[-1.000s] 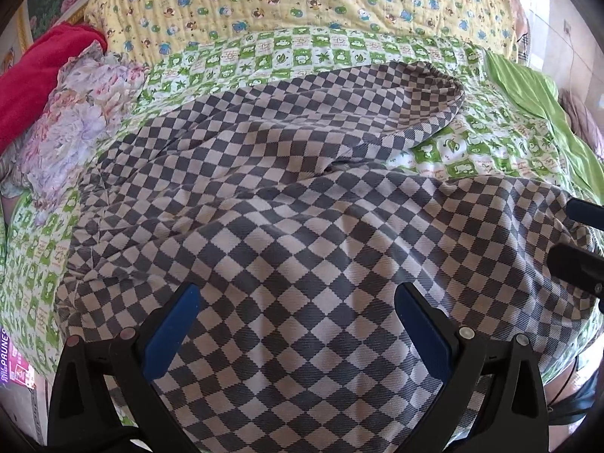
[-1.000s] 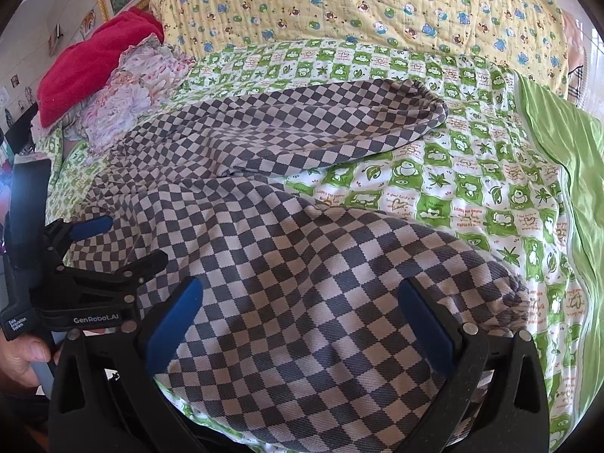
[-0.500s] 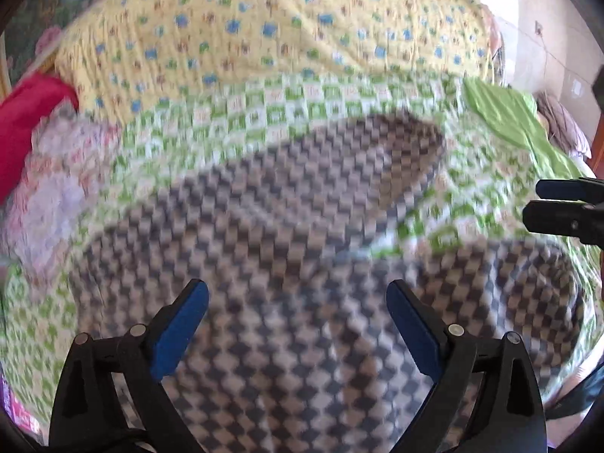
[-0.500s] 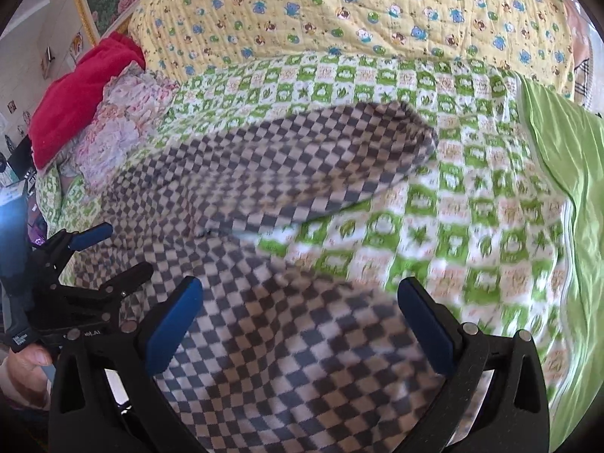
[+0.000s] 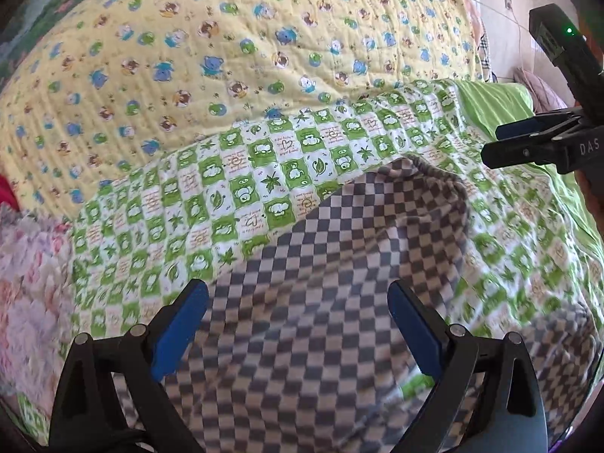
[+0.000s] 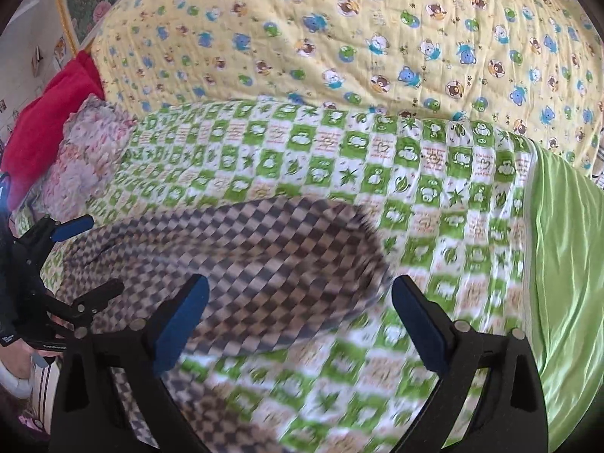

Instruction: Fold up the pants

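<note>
Left wrist view. The left gripper [image 5: 298, 324] occupies the lower centre of the frame with its blue-padded jaws spread wide apart; nothing is held between them. The checkered pants [image 5: 339, 283] lie on the green-and-white patterned sheet [image 5: 234, 188] and fill the lower centre and lower right of the frame. One leg runs from the gripper toward the upper right and ends in a gathered cuff [image 5: 434, 166] right of centre. The long axis of this leg therefore points away from the tool, slanting right. The right gripper [image 5: 506, 147] enters at the right edge, above the sheet and apart from the fabric; its jaws stand apart in its own view. The yellow animal-print quilt [image 5: 245, 45] spans the top of the frame.

Right wrist view. The right gripper [image 6: 298, 324] sits lower centre, jaws wide apart and empty. The checkered pants [image 6: 245, 256] lie from centre to lower left, blurred; the cuff end is at the centre, just ahead of the left jaw. The left gripper [image 6: 75, 256] shows at the left edge, jaws apart, over the left part of the fabric. A red cloth [image 6: 49, 113] and a floral fabric [image 6: 83, 158] lie at the upper left.

Judgement: neither tool grips cloth. The cuff lies nearer the right gripper, the wider near portion nearer the left. The next grasp probably depends on aligning each tool with the leg's long axis.
</note>
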Tool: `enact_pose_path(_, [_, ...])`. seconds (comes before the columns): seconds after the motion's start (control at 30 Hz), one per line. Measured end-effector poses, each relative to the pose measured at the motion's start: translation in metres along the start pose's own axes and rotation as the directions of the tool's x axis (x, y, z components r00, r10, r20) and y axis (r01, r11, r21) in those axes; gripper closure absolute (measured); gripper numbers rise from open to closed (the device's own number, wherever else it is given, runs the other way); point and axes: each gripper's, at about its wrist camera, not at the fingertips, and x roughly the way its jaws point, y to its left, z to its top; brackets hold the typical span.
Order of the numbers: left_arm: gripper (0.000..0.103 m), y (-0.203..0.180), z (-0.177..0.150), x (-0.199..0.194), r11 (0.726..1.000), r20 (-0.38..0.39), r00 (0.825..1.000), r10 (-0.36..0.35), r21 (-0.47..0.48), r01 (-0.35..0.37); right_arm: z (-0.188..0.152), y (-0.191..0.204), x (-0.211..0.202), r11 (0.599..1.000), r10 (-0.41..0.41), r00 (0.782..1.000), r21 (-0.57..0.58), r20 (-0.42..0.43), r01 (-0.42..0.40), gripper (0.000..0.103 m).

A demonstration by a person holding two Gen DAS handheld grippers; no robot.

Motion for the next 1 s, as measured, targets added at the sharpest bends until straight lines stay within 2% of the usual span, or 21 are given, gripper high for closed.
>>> enact_pose_path(0.13, [0.006, 0.009, 0.02, 0.044, 0.999, -0.033, 0.999, 0.001, 0.042, 0.001, 0.025, -0.023, 0.04, 1.0, -0.009, 0.998, -0.005, -0.065, 0.008, 0.017])
enact_pose_path(0.2, [0.007, 0.01, 0.029, 0.066, 0.998, -0.054, 0.999, 0.007, 0.06, -0.004, 0.034, -0.031, 0.059, 1.0, -0.016, 0.995, -0.007, -0.095, 0.016, 0.023])
enact_pose_path(0.3, [0.007, 0.011, 0.041, 0.102, 0.997, -0.096, 0.995, -0.012, 0.079, 0.02, 0.044, -0.044, 0.09, 1.0, -0.014, 0.989, 0.004, -0.144, 0.015, 0.028])
enact_pose_path(0.53, [0.008, 0.005, 0.053, 0.176, 0.992, -0.196, 0.98, -0.03, 0.112, 0.053, 0.051, -0.056, 0.14, 1.0, 0.001, 0.974, 0.005, -0.226, 0.0, 0.033])
enact_pose_path(0.63, [0.012, 0.001, 0.053, 0.194, 0.989, -0.232, 0.972, -0.047, 0.129, 0.078, 0.052, -0.059, 0.151, 0.999, 0.04, 0.969, 0.031, -0.245, -0.034, 0.037])
enact_pose_path(0.67, [0.019, -0.001, 0.052, 0.199, 0.987, -0.246, 0.967, -0.058, 0.131, 0.093, 0.053, -0.06, 0.155, 0.998, 0.057, 0.966, 0.045, -0.251, -0.048, 0.042])
enact_pose_path(0.73, [0.036, -0.002, 0.051, 0.206, 0.983, -0.279, 0.954, -0.113, 0.109, 0.148, 0.052, -0.061, 0.159, 0.99, 0.128, 0.958, 0.091, -0.257, -0.107, 0.061])
enact_pose_path(0.77, [0.056, -0.003, 0.052, 0.207, 0.979, -0.286, 0.948, -0.143, 0.096, 0.177, 0.052, -0.061, 0.159, 0.987, 0.142, 0.957, 0.11, -0.254, -0.117, 0.072])
enact_pose_path(0.8, [0.076, -0.004, 0.052, 0.205, 0.974, -0.295, 0.938, -0.182, 0.081, 0.214, 0.051, -0.061, 0.155, 0.987, 0.14, 0.961, 0.117, -0.24, -0.114, 0.073])
enact_pose_path(0.83, [0.084, -0.006, 0.053, 0.201, 0.972, -0.305, 0.932, -0.194, 0.073, 0.225, 0.05, -0.058, 0.149, 0.984, 0.151, 0.963, 0.122, -0.224, -0.126, 0.074])
enact_pose_path(0.87, [0.091, -0.009, 0.053, 0.196, 0.972, -0.307, 0.933, -0.188, 0.077, 0.221, 0.049, -0.056, 0.14, 0.982, 0.163, 0.964, 0.127, -0.208, -0.138, 0.076])
enact_pose_path(1.0, [0.095, -0.013, 0.05, 0.147, 0.963, -0.259, 0.936, -0.24, 0.059, 0.263, 0.036, -0.048, 0.091, 0.971, 0.217, 0.967, 0.136, -0.136, -0.199, 0.079])
